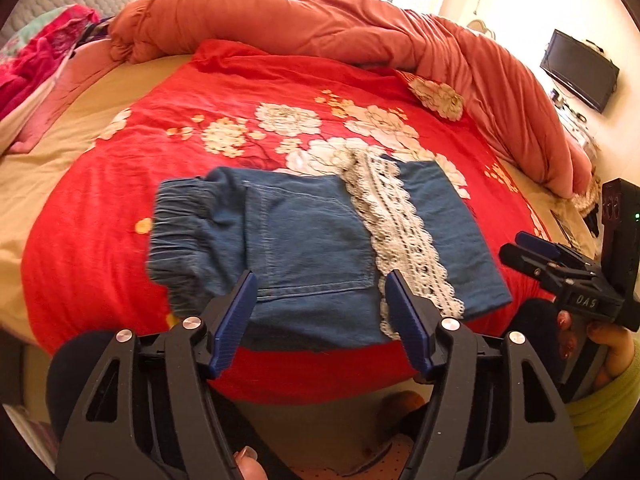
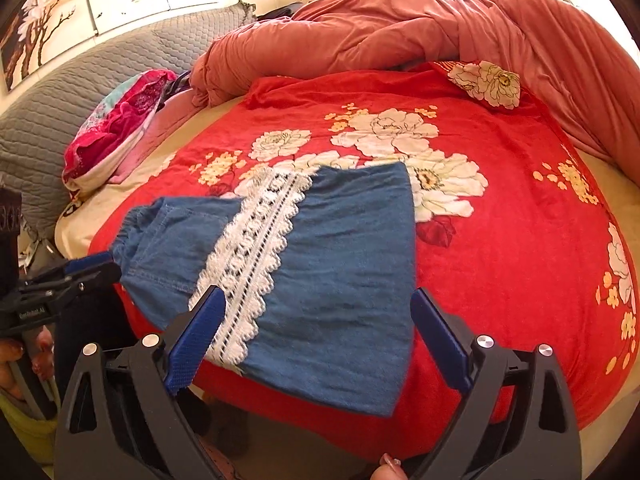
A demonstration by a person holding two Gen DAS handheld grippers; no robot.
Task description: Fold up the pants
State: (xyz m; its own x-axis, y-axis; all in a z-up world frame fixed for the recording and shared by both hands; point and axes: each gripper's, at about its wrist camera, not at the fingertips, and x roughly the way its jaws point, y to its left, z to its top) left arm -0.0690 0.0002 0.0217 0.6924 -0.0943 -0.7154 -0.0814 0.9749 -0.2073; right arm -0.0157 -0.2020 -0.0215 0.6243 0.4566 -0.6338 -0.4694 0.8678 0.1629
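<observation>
My left claw (image 1: pixel 320 300) is open, nothing between the pads, hanging above the near edge of the pants (image 1: pixel 320 240). Right claw (image 2: pixel 316 320) is spread wide, also empty, over the same near edge from the other side. Neither touches cloth. Pants lie flat on the red blanket (image 1: pixel 120 200), near its front edge, at 12 o'clock from both claws. They look already folded over: compact blue denim block, elastic waistband (image 1: pixel 180 232) at 9 o'clock in the left view, lace strip (image 1: pixel 400 232) running diagonally across the top, leg end at 3 o'clock. Orange duvet (image 1: pixel 320 20) is bunched along the far side at 12, pink bundle (image 2: pixel 120 128) at 10 in the right view. My read: fold mostly done and released. What's left, if anything, is one more half fold or squaring edges; can't tell how many layers are stacked.
</observation>
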